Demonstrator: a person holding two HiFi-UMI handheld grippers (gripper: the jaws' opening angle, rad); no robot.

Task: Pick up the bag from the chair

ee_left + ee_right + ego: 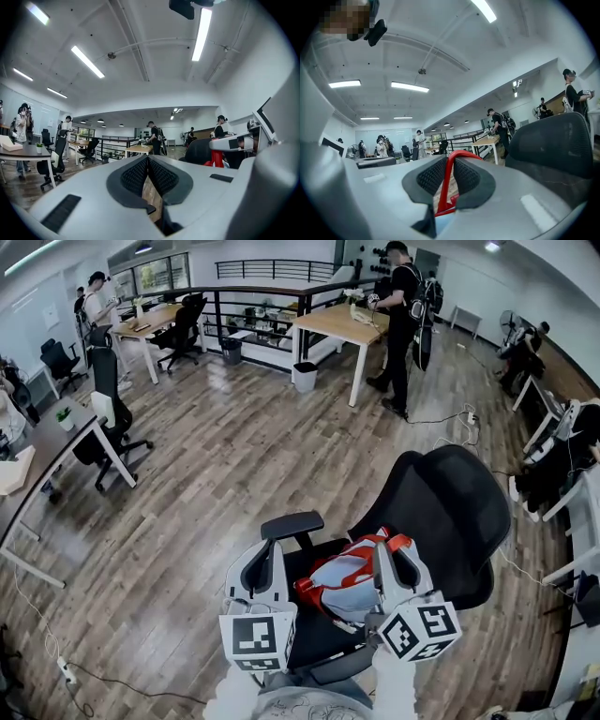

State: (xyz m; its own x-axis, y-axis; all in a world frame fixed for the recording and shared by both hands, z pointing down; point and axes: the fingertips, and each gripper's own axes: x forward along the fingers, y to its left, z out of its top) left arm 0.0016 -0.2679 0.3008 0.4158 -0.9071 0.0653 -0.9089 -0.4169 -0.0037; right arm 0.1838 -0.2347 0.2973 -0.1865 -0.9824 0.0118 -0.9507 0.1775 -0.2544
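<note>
A light blue bag (349, 585) with red straps lies on the seat of a black office chair (448, 512) near the bottom of the head view. My right gripper (392, 557) is shut on the bag's red handle (446, 183), which runs up between its pads (466, 177) and loops over the top. My left gripper (265, 568) hovers over the chair's left armrest (292, 525), shut with nothing between its pads (136, 176). In the left gripper view, part of the red strap (216, 158) shows at the right.
Wooden floor (216, 484) spreads around the chair. Desks (339, 322) and a black railing (253, 324) stand at the back, with a person (401, 324) beside one desk. Another desk (47, 442) and chair (108, 409) are at the left. Cables lie on the floor at the right.
</note>
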